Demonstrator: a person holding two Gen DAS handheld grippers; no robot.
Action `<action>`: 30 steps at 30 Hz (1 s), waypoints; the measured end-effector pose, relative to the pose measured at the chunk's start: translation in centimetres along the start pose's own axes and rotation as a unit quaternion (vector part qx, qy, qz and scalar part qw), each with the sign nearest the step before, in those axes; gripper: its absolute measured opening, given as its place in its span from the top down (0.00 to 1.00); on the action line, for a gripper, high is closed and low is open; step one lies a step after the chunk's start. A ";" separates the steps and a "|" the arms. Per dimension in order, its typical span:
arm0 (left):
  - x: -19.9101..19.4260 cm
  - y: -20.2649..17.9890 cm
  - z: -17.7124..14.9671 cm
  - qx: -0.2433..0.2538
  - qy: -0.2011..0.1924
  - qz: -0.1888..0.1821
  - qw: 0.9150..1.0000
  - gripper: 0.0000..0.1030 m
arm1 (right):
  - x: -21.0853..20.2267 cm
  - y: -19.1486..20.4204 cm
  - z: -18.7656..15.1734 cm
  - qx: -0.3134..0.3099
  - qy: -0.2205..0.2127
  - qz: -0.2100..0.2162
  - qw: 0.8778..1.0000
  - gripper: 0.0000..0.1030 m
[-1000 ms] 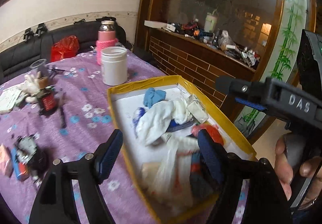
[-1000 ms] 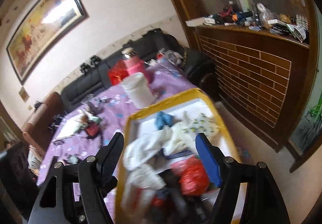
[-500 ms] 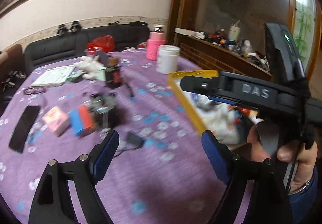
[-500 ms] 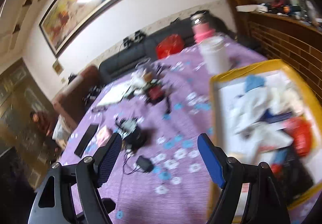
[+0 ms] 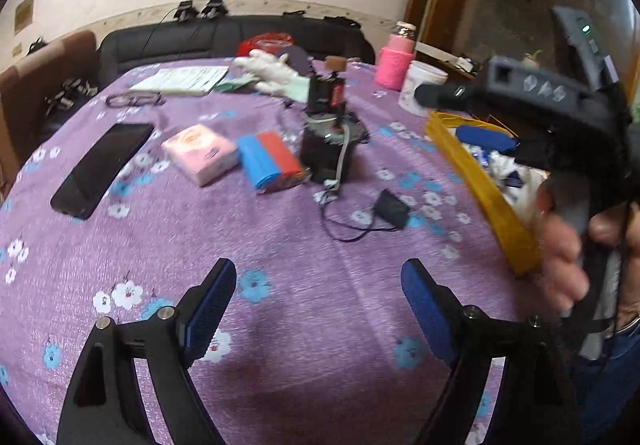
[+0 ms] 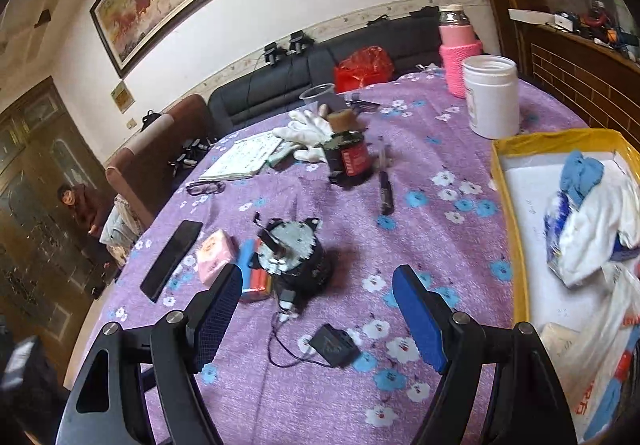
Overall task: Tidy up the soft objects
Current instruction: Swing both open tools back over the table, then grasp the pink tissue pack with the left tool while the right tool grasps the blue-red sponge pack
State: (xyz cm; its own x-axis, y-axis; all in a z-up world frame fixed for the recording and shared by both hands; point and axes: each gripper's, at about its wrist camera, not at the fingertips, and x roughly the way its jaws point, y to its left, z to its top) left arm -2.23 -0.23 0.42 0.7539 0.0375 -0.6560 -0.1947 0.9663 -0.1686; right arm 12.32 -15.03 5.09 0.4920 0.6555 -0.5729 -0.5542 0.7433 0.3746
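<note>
On the purple flowered tablecloth (image 5: 280, 285) both pairs of tongs hang with nothing between their blue pads. From its own camera the left gripper (image 5: 318, 301) stands spread wide over a bare stretch of cloth, touching nothing. The soft things lie well off to its right: a heap of white and blue cloths (image 5: 500, 165) inside the yellow tray (image 5: 488, 197), partly hidden behind the hand (image 5: 568, 245) that carries the other tool. Farther across the table, beyond a black round gadget (image 5: 328, 153), a pair of white gloves (image 5: 276, 73) lies near a pink bottle (image 5: 394, 63) and a white jar (image 5: 420, 85). From the right wrist view the right gripper (image 6: 318, 309) is likewise spread wide and empty, above the cloth near a small black adapter (image 6: 332, 345) with its thin cord. The tray (image 6: 508, 229) sits just to the right of that gripper's right finger, holding a blue rag (image 6: 580, 173), a white cloth (image 6: 596, 233) and a plastic bag (image 6: 612, 357) at the frame's edge. The gloves (image 6: 308, 133) rest far ahead beside a dark jar (image 6: 348, 161). Left of the tongs lie a black phone (image 6: 172, 261), a pink tissue pack (image 6: 216, 255) and a red and blue block (image 6: 252, 269), partly behind the left finger.
</note>
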 end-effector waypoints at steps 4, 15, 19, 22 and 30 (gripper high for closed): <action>0.7 0.6 -0.2 -0.010 0.017 -0.008 1.000 0.19 | 1.1 1.0 1.2 -0.021 0.009 0.013 1.000 0.21; 1.8 1.6 0.1 -0.043 0.040 -0.021 0.998 0.19 | 3.6 -4.3 0.7 -0.031 0.016 0.004 0.999 0.21; 1.6 2.2 0.5 -0.050 0.040 -0.020 0.998 0.19 | 3.8 -5.4 0.9 -0.001 0.023 0.027 0.999 0.21; 1.8 3.5 1.8 -0.049 0.044 0.011 0.998 0.19 | 4.0 -4.5 0.5 -0.019 0.024 0.020 0.999 0.21; 4.8 9.5 8.3 -0.139 0.048 0.064 0.987 0.19 | 3.6 -3.4 0.0 -0.033 0.019 0.028 0.999 0.21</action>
State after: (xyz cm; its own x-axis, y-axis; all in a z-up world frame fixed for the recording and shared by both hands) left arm 4.75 11.27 1.79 0.6518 0.1179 -0.7492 -0.4589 0.8478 -0.2658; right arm 15.98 -15.22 1.77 0.4341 0.6894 -0.5799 -0.6243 0.6943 0.3580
